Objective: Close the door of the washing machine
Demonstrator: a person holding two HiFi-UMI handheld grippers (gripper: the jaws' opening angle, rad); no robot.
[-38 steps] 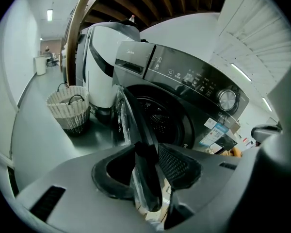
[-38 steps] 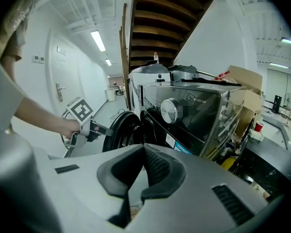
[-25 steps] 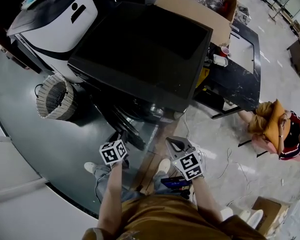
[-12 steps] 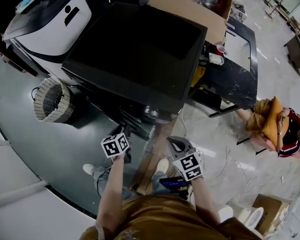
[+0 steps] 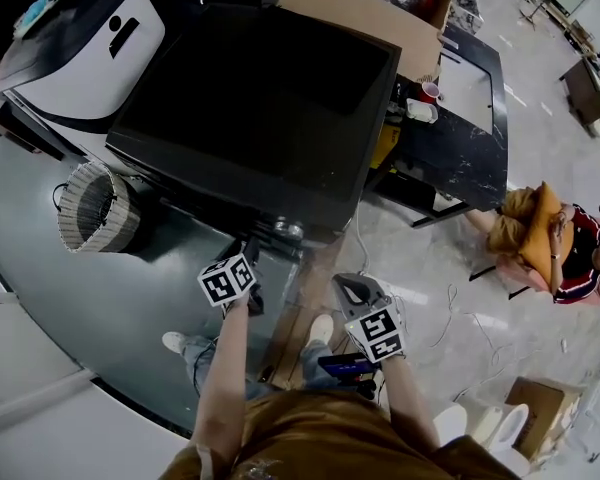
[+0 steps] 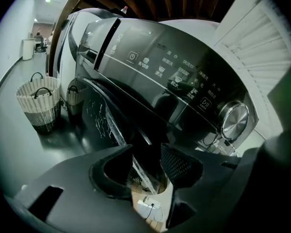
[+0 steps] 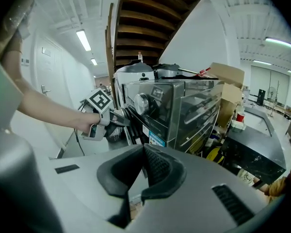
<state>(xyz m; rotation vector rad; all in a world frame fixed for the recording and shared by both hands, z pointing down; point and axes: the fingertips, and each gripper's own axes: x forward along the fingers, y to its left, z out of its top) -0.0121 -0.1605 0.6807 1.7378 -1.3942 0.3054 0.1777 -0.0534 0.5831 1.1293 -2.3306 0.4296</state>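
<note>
Left hand-held gripper (image 6: 146, 163) is advancing toward twelve o'clock, jaws apart astride the edge of the door (image 6: 108, 126). Right hand-held gripper (image 7: 141, 174) is hanging closed, empty.

Glossy grey floor (image 5: 130, 298), washing machine (image 5: 260, 108) standing on it, woven basket (image 5: 92, 208) nearby

**Operator and hand-held rig: appearance**

Clothing: mustard-brown shirt (image 5: 320, 433) with sleeves that end above the elbow, blue jeans (image 5: 202, 356), white shoes (image 5: 175, 342). The left gripper (image 6: 146, 165) has a dark grey shell and black jaws, with a cross-hatched pad (image 6: 177, 165) on an inner face. The right gripper (image 7: 143, 155) has a lighter grey shell and the same black hatched jaws. Each carries a white cube (image 5: 227, 280) printed with black square markers.
</note>
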